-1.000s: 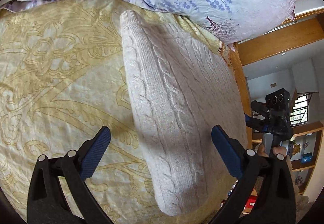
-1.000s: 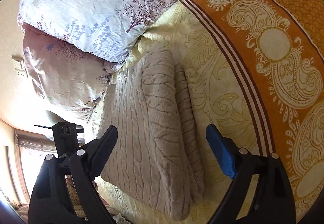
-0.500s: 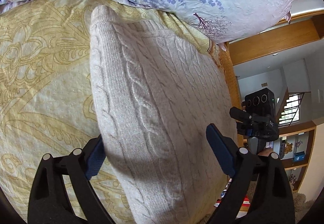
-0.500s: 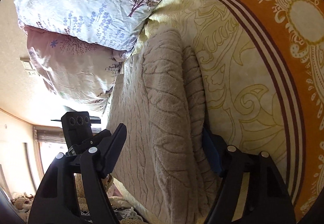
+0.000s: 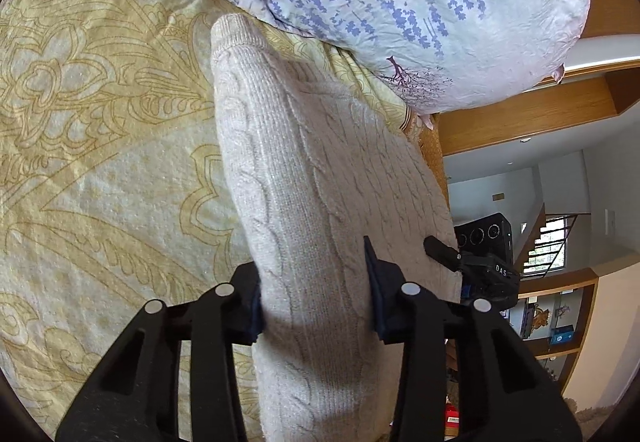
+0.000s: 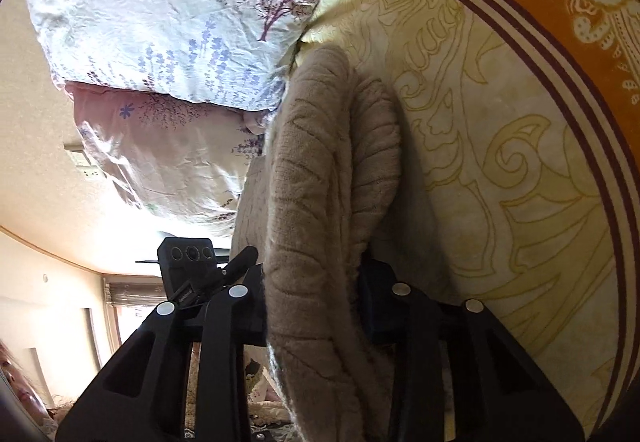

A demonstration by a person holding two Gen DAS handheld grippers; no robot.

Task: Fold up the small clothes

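Note:
A folded cream cable-knit sweater (image 5: 304, 178) lies on the yellow patterned bedspread (image 5: 100, 170), its far end close to the pillows. My left gripper (image 5: 314, 294) is shut on the sweater's near edge, with knit bunched between the blue pads. In the right wrist view the same sweater (image 6: 320, 170) shows its stacked folded layers. My right gripper (image 6: 312, 306) is shut on that end of the sweater. Each gripper's camera body shows in the other's view, beyond the sweater.
Floral pillows (image 5: 420, 2) lie at the head of the bed, also in the right wrist view (image 6: 168, 22). An orange paisley border (image 6: 560, 2) runs along the bedspread. A wooden bed frame (image 5: 520, 114) and room shelves lie beyond the bed edge.
Both grippers moved forward onto the sweater's ends and closed from wide open to gripping the knit. The sweater's edges now bunch between the pads.

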